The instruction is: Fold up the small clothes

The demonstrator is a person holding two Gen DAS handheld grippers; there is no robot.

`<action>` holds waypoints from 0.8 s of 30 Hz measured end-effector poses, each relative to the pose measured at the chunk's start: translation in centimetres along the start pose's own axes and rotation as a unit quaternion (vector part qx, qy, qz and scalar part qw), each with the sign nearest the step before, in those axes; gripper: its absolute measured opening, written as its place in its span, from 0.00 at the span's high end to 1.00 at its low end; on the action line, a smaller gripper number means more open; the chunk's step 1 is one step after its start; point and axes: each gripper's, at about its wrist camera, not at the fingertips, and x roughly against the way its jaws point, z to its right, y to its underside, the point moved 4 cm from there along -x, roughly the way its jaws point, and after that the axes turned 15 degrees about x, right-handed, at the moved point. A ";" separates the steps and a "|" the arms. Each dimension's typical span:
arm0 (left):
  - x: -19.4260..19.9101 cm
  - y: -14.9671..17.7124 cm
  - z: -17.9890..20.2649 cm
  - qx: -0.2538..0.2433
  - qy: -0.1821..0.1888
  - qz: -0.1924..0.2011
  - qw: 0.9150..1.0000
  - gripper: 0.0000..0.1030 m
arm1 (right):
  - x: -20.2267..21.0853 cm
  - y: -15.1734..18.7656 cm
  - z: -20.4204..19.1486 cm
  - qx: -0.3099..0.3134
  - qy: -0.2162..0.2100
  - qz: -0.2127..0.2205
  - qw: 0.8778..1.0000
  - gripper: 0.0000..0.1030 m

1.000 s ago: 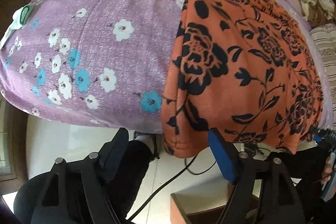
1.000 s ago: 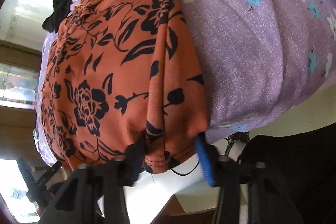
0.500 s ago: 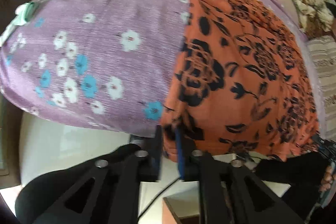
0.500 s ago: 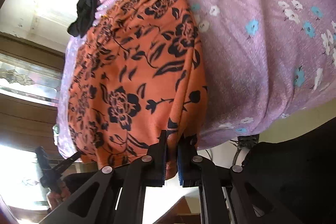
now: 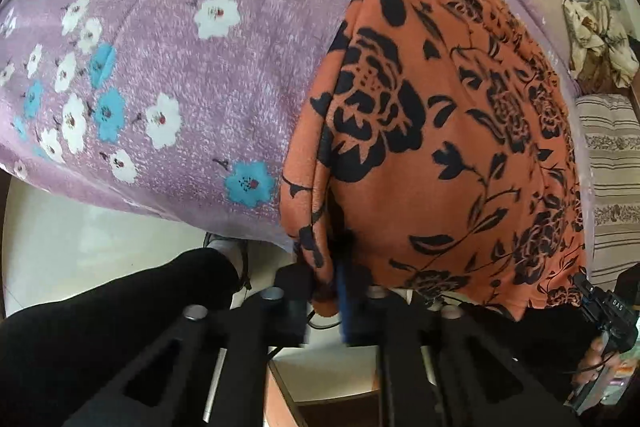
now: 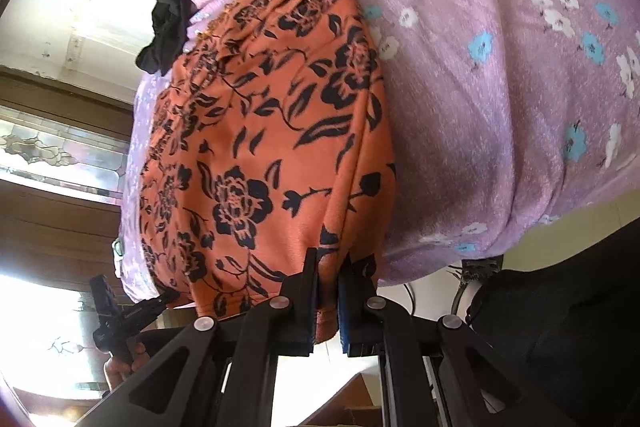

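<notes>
Your left gripper [image 5: 334,291] is clamped on the near left corner of the orange floral garment [image 5: 440,131], the hem bunched between its pads. Your right gripper [image 6: 328,283] is likewise pinched tight on the garment's [image 6: 260,131] near right corner. The garment lies spread on the purple flowered bedspread [image 5: 180,75], its near edge hanging just over the bed's edge where both grippers grip it. A small black cloth [image 6: 166,29] sits at the garment's far end. Striped bedding [image 5: 608,171] lies beside the garment in the left view
</notes>
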 end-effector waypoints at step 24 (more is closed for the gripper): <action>10.4 -23.6 16.4 -0.035 0.152 0.112 0.981 0.92 | 3.7 -27.4 2.2 -0.068 -0.089 0.244 0.963 0.92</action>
